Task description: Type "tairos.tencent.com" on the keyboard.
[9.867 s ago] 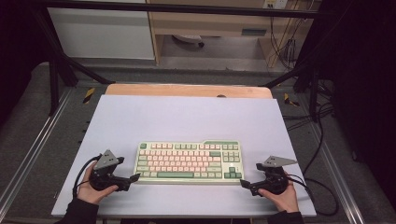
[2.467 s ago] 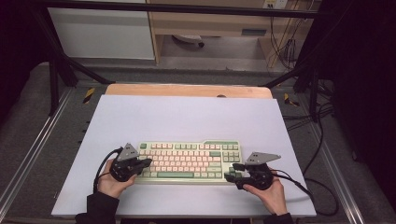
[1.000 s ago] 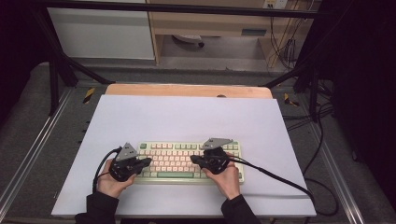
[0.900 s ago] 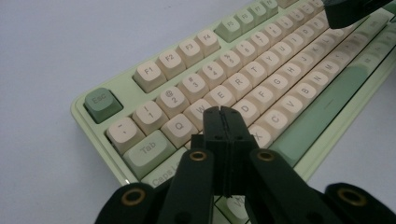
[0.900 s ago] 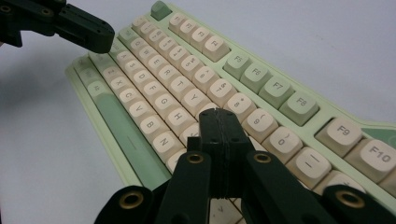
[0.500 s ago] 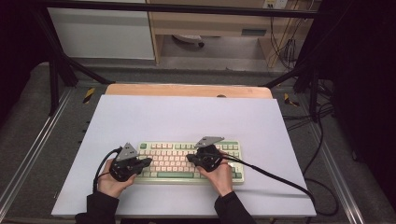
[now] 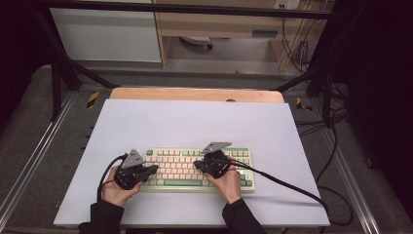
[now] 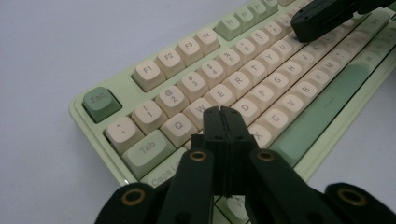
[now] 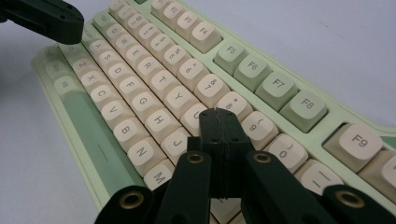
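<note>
Your left claw (image 7: 155, 168) sits closed over the left keys of the keyboard (image 7: 180, 183), which lies near the table's (image 7: 195, 122) front edge. Your right claw (image 7: 197, 165), also closed, has moved leftward to mid-keyboard, probably to press a key.

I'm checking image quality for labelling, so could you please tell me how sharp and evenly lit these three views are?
High view: table brightly lit, surroundings dark, keyboard legends unreadable. Left gripper view: near keys sharp, far keys and right gripper soft. Right gripper view: mid keys crisp, left gripper blurred.
</note>
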Available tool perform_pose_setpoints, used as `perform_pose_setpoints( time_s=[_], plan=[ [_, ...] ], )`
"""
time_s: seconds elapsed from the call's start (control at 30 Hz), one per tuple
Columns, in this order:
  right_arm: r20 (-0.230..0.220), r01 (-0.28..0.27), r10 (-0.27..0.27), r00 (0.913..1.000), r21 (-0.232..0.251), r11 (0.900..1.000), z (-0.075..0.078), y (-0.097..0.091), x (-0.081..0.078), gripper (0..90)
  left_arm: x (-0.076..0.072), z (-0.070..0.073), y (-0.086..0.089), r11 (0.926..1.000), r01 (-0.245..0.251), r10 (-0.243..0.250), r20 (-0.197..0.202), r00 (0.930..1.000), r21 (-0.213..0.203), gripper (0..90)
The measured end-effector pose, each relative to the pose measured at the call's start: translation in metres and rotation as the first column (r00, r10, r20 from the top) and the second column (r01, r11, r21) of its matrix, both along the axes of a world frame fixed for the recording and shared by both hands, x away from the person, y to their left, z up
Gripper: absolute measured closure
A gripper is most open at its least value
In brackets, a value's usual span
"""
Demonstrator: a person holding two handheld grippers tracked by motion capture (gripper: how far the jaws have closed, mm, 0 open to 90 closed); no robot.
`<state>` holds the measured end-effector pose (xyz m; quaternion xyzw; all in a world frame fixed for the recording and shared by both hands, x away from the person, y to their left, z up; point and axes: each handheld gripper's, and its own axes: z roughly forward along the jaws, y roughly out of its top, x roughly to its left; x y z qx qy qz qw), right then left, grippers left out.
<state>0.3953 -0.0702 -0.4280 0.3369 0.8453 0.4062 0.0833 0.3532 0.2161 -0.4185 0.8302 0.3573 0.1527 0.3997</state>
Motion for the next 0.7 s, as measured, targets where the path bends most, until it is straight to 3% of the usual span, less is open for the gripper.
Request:
perform_pose_setpoints(
  time_s=[0.27, 0.7],
  plan=[
    [0.006, -0.003, 0.003, 1.0, -0.017, 0.9998, -0.001, 0.002, 0.0, 90.0, 0.0, 0.0, 0.0, 1.0, 0.001, -0.001, 0.001, 1.0, 0.0, 89.8],
    [0.016, -0.029, 0.029, 0.9994, 0.001, 0.9996, 0.018, -0.009, -0.008, 90.0, -0.001, 0.002, 0.0, 1.0, -0.001, 0.001, 0.008, 1.0, -0.006, 89.8]
  ],
)
